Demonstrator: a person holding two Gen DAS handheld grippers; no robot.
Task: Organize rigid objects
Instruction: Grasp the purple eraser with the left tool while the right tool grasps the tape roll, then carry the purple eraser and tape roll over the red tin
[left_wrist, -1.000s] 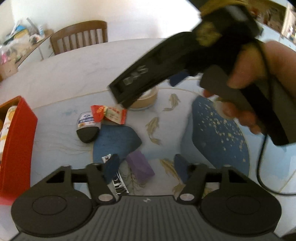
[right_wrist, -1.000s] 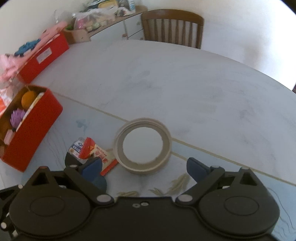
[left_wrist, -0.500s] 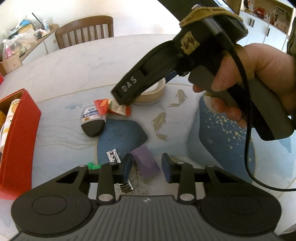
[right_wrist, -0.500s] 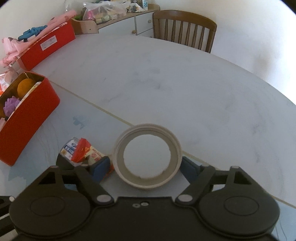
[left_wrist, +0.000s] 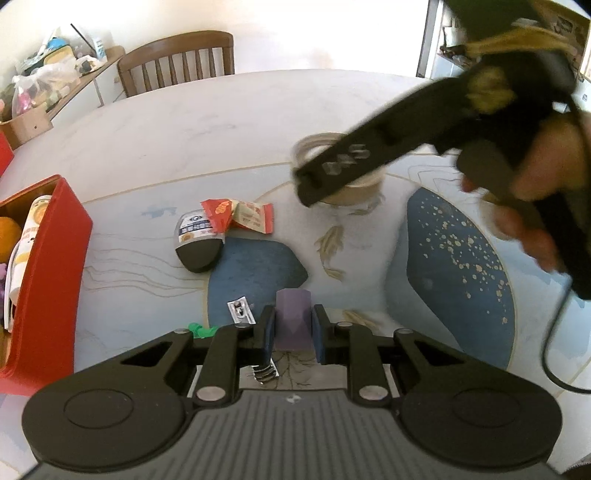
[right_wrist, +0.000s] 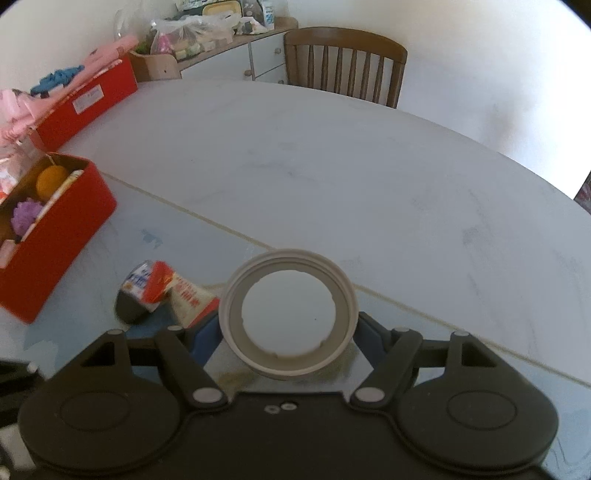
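Note:
My left gripper (left_wrist: 293, 334) is shut on a purple block (left_wrist: 293, 317), held just above the patterned mat. My right gripper (right_wrist: 288, 334) is shut on a beige ring-shaped lid (right_wrist: 288, 317), its blue pads (right_wrist: 369, 336) pressed on the lid's two sides. The lid also shows in the left wrist view (left_wrist: 340, 173), partly hidden behind the right gripper's body and the hand that holds it. A red box (left_wrist: 48, 273) with an orange ball and a purple item stands at the left; it also shows in the right wrist view (right_wrist: 62, 240).
A red-and-white snack packet (left_wrist: 240, 216) and a black-and-white pouch (left_wrist: 199, 243) lie mid-mat. A small metal clip (left_wrist: 240, 312) and a green scrap (left_wrist: 201, 329) lie by my left fingers. A second red box (right_wrist: 88, 107), a wooden chair (right_wrist: 347, 66) and a cluttered sideboard stand beyond.
My left fingers closed onto the purple block. My right gripper moved forward around the beige lid and closed on it, then shifted right in the left wrist view.

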